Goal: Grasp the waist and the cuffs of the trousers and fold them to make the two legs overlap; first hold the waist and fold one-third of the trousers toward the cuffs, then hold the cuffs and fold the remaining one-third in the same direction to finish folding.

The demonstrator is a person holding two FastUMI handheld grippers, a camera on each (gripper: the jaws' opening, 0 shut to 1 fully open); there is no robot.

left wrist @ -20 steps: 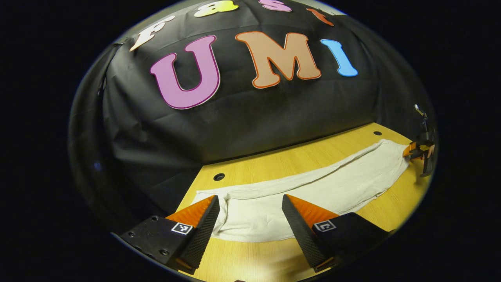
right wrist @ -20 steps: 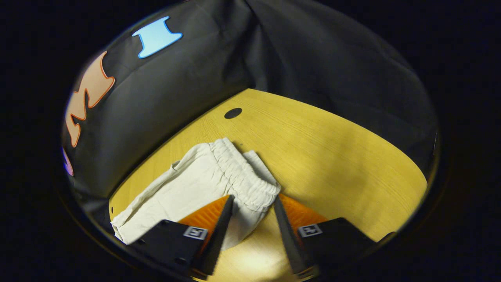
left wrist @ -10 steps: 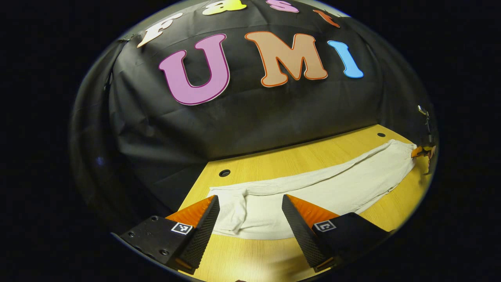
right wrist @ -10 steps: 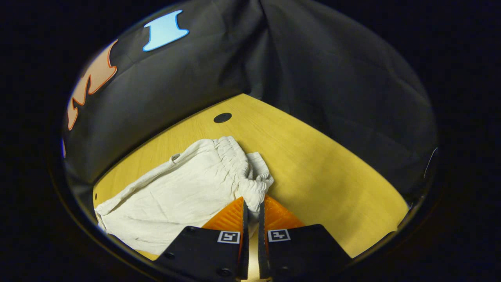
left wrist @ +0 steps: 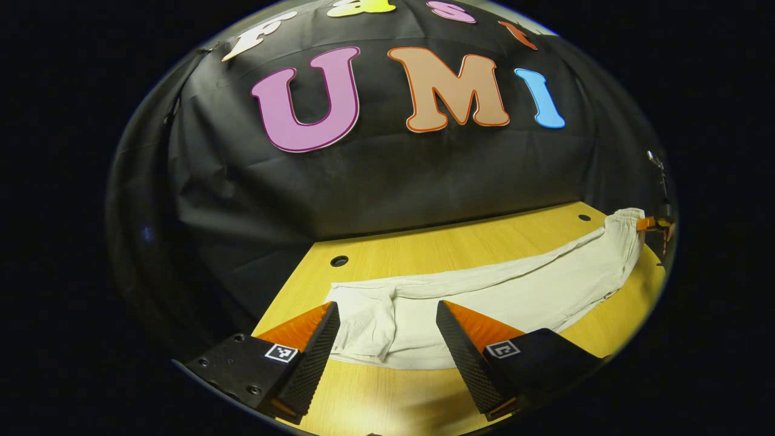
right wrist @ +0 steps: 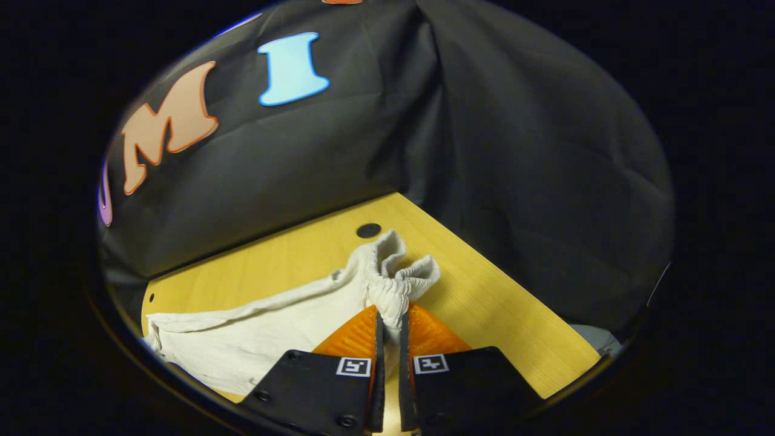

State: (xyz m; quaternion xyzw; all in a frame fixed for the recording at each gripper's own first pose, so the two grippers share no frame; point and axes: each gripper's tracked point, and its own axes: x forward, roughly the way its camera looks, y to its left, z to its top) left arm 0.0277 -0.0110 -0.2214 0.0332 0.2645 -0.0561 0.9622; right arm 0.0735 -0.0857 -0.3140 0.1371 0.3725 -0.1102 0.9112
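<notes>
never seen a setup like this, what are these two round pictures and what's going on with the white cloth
Each picture comes from a fisheye camera riding on a hand-held two-finger gripper, looking forward along its fingers. A person carries one gripper in each hand; there is no robot arm.

On the wooden table lie pale trousers, stretched out lengthwise.

In the left gripper view, the left gripper is open, its fingers either side of the cuff end, not pinching it.

In the right gripper view, the right gripper is shut on the gathered waistband, which bunches up above the fingertips. This gripper also appears far off in the left gripper view.

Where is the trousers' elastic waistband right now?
In the right gripper view the waistband is bunched between the shut right gripper, lifted off the table near its far hole.
</notes>
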